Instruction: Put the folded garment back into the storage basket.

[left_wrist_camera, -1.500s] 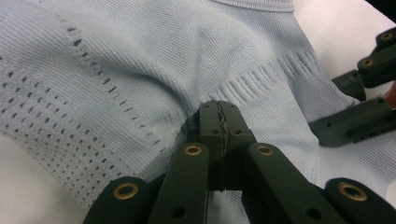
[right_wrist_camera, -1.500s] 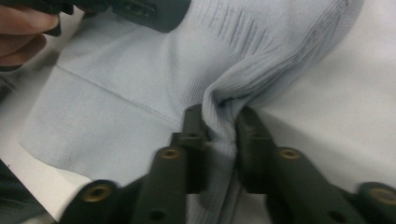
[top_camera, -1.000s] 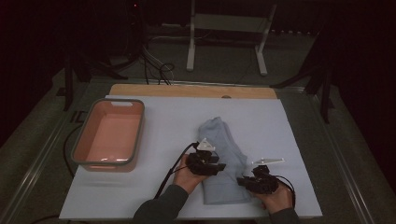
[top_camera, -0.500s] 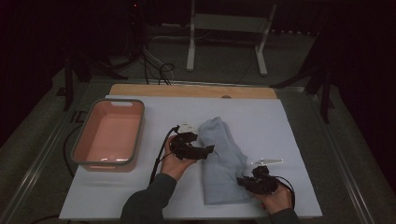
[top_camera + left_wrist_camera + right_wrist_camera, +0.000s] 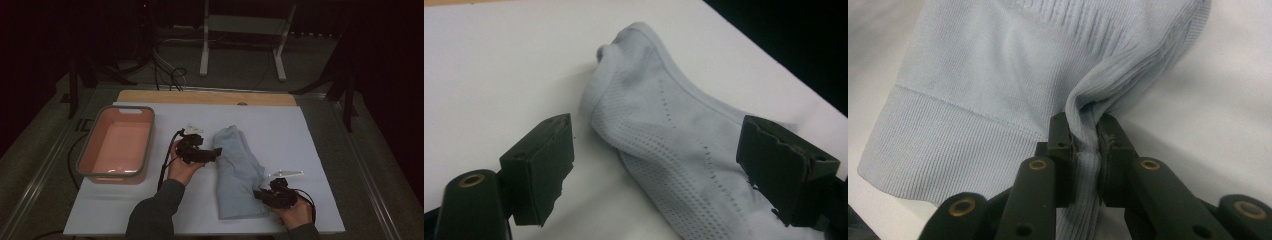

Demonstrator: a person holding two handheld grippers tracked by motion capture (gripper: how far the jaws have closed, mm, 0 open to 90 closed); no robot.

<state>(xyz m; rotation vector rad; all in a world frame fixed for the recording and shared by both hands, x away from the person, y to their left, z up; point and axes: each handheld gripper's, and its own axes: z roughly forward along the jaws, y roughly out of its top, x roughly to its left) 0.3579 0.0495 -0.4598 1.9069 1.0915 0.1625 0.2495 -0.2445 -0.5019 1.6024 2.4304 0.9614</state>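
— So, how do the tongs stand around the light blue garment (image 5: 239, 172)?

— That garment lies folded on the white sheet (image 5: 310, 135) that covers the table, well to the right of the pink tub (image 5: 118, 143). The right gripper (image 5: 263, 195) sits at its near right edge, jaws pinched tight on a bunched fold of the ribbed hem; in the right gripper view (image 5: 1083, 150) the knit is squeezed into a thin ridge between the two black pads.

— And the other one?

— Different story. The left gripper (image 5: 214, 153) hangs just beside the garment's left edge, between it and the tub, pointing toward the cloth. Its jaws have just been opening and now stand wide. In the left gripper view (image 5: 659, 170) one pad is over bare white sheet and the other over the perforated fabric, with the garment's rounded end lying below the gap. Neither pad presses on the cloth.

— Is anything in the tub?

— Nothing I can make out from the high view.
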